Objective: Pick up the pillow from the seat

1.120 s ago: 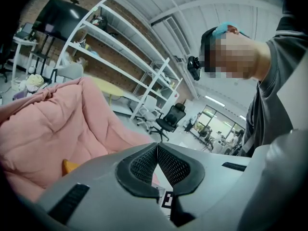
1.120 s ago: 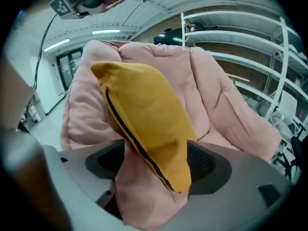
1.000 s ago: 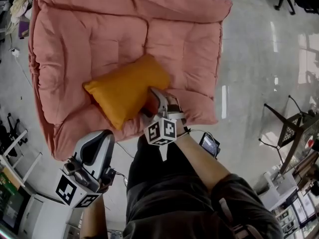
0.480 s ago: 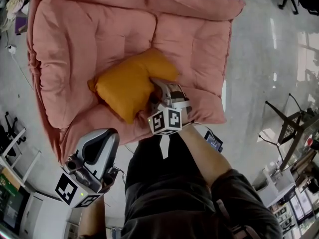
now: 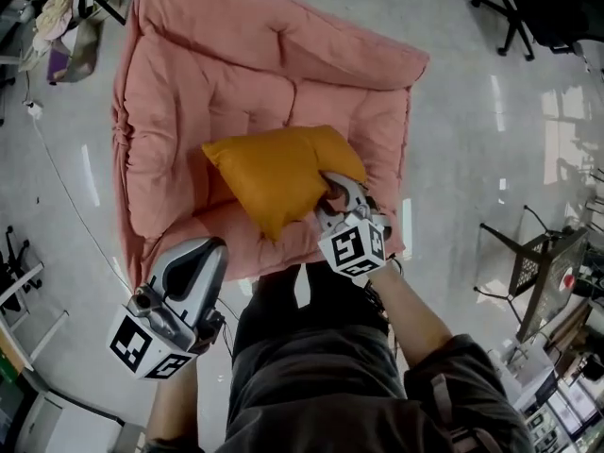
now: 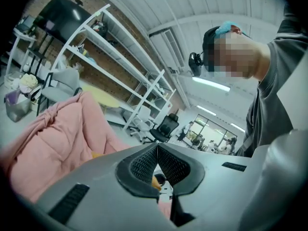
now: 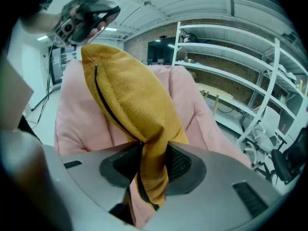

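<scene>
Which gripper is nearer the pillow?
Right. The right gripper is closing its jaws on a corner of the pillow; the left gripper hangs at the front of the seat, apart from the pillow.

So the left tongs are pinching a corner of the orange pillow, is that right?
Not the left ones. It is the right tongs that are closing on a corner of the orange pillow, with its fabric bunched between them, as the right gripper view shows. The left tongs are shut with nothing in them.
</scene>
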Tool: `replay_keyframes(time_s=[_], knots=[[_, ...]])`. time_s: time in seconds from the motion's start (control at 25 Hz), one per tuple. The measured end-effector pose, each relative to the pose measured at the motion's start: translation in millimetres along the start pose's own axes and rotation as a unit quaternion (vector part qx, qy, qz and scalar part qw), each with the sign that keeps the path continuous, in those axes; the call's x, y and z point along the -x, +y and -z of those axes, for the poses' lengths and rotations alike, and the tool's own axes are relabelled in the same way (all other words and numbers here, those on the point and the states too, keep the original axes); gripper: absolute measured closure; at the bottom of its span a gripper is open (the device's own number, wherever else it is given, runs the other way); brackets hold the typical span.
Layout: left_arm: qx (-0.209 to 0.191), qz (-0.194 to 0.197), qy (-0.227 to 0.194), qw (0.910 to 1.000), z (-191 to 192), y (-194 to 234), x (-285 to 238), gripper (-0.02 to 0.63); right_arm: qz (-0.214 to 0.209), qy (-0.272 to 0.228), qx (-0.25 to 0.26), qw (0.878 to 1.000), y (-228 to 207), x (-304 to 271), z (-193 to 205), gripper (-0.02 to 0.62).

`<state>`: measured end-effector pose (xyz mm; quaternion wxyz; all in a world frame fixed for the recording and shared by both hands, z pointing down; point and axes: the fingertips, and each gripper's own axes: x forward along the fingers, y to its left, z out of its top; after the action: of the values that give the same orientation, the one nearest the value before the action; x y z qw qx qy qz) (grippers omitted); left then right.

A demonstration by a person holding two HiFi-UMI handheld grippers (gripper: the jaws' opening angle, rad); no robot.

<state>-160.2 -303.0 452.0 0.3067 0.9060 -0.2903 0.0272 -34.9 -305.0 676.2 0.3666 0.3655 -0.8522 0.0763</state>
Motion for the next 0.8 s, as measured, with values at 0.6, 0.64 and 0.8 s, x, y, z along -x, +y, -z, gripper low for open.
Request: replay_keyframes(time_s=[0.6,0.64,0.8], knots=[[-0.099,-0.007,-0.112,0.9887,-107,-98,31,0.595,-0.011,-0.271,-0.161,0.949,-94,227,-213,0.456],[-0.102,-0.008,-0.115,0.9881,-111,-105,35,0.594,-0.014,-0.282,-0.166,0.945,-92,241,-222,0.456],[-0.115,-0.009,-0.127,0.9852,-123,-128,47,0.594,-0.024,-0.322,-0.179,0.929,-90,291,-251,0.456]])
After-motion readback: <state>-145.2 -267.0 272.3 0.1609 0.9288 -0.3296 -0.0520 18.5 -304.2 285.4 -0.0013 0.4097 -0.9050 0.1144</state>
